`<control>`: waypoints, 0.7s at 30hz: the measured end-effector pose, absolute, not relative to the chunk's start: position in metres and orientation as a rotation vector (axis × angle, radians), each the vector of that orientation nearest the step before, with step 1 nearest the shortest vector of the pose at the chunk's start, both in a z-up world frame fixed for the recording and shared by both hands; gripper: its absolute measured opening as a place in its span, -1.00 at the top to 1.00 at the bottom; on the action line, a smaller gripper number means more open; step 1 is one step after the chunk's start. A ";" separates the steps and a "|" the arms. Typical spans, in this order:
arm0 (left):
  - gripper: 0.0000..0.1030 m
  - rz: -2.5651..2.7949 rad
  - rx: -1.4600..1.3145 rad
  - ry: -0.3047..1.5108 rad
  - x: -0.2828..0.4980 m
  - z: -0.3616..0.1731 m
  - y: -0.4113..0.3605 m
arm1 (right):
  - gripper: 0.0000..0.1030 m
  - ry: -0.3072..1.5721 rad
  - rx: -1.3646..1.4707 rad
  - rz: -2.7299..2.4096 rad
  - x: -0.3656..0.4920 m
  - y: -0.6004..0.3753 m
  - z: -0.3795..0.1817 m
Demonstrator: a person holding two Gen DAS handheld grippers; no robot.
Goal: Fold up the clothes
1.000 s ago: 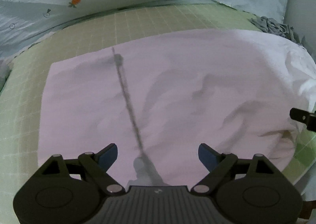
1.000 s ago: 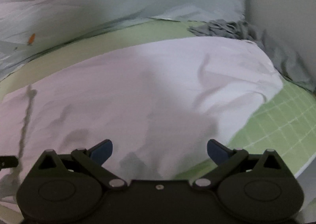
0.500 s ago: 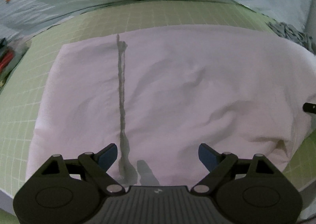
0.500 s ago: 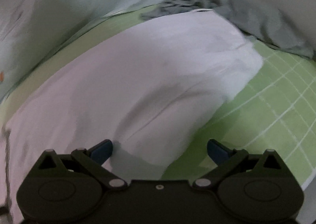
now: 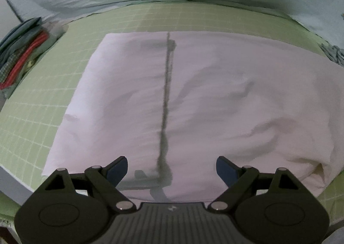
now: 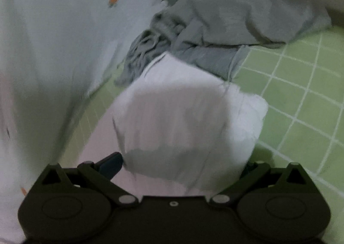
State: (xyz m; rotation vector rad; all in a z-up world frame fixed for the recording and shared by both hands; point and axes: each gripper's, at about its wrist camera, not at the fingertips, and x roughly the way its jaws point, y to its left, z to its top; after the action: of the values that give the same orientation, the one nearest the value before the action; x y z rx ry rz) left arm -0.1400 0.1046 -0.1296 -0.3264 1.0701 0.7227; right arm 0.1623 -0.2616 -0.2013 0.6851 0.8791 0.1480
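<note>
The white garment [image 5: 193, 102] is lying spread flat on the green gridded mat [image 5: 43, 102], with only its right end bunched, so I judge the folding barely begun. The left gripper [image 5: 172, 166] is hovering at the near hem, jaws wide open and empty. The right gripper [image 6: 182, 162], also open, is now straddling the bunched right end, having swung from the middle since a second ago; the grey clothes [image 6: 193, 39] are lying beyond.
</note>
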 end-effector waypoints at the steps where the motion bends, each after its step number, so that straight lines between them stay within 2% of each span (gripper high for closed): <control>1: -0.74 0.726 -0.333 1.068 -0.142 -0.129 0.107 | -0.98 0.875 0.711 0.156 0.167 -0.264 -0.203; 3: -0.74 0.728 -0.344 1.062 -0.147 -0.129 0.112 | -0.55 0.877 0.672 0.161 0.168 -0.262 -0.199; 4: -0.74 0.729 -0.347 1.060 -0.149 -0.129 0.115 | -0.20 0.878 0.652 0.164 0.169 -0.261 -0.197; 5: -0.74 0.732 -0.348 1.061 -0.150 -0.129 0.119 | 0.03 0.879 0.632 0.166 0.170 -0.259 -0.196; 6: -0.74 0.734 -0.349 1.063 -0.153 -0.128 0.124 | 0.18 0.858 0.594 0.171 0.166 -0.254 -0.189; 7: -0.74 0.736 -0.349 1.065 -0.155 -0.128 0.129 | 0.42 0.837 0.557 0.176 0.162 -0.248 -0.183; 11: -0.74 0.731 -0.381 1.044 -0.165 -0.123 0.153 | 0.58 0.731 0.361 0.226 0.143 -0.211 -0.149; 17: -0.74 0.703 -0.371 1.054 -0.177 -0.126 0.177 | 0.61 0.576 0.050 0.392 0.091 -0.117 -0.098; 21: -0.74 0.678 -0.359 1.061 -0.186 -0.127 0.192 | 0.60 0.523 -0.094 0.518 0.043 -0.050 -0.090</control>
State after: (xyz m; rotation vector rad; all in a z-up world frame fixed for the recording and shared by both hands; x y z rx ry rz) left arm -0.1855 0.1915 -0.1271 -0.3594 1.0605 0.6776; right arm 0.0429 -0.0498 -0.0895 -0.0940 0.5231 0.5181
